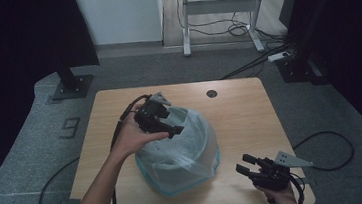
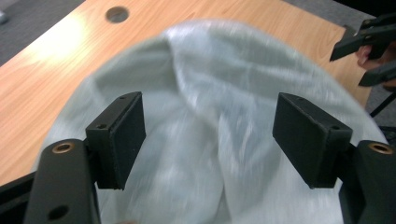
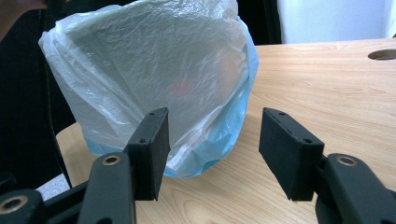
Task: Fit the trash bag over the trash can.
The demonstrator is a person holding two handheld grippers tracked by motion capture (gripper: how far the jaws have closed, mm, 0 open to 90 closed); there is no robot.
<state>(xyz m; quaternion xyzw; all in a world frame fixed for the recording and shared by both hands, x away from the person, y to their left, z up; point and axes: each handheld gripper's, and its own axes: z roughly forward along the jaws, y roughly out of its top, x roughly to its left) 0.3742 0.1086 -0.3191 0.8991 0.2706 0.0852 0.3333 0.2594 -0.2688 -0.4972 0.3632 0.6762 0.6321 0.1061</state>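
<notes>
A translucent white plastic bag [image 1: 179, 152] bulges up at the middle of the wooden table [image 1: 240, 111], and a light blue layer [image 1: 177, 187] shows along its lower edge. My left gripper [image 1: 176, 131] hovers over the bag's top left side with its jaws open. In the left gripper view the bag [image 2: 210, 70] lies beyond the open left gripper [image 2: 208, 107], whose pads do not press on it. My right gripper [image 1: 243, 163] is held open near the table's front right corner, apart from the bag. From the right gripper [image 3: 212, 123], the bag [image 3: 154, 60] stands a little way off.
A round cable hole [image 1: 212, 93] sits near the table's far edge. Cables trail from both grippers over the table's front edge. A black stand base [image 1: 72, 87] and a white desk frame [image 1: 220, 8] with loose cables stand on the grey floor behind.
</notes>
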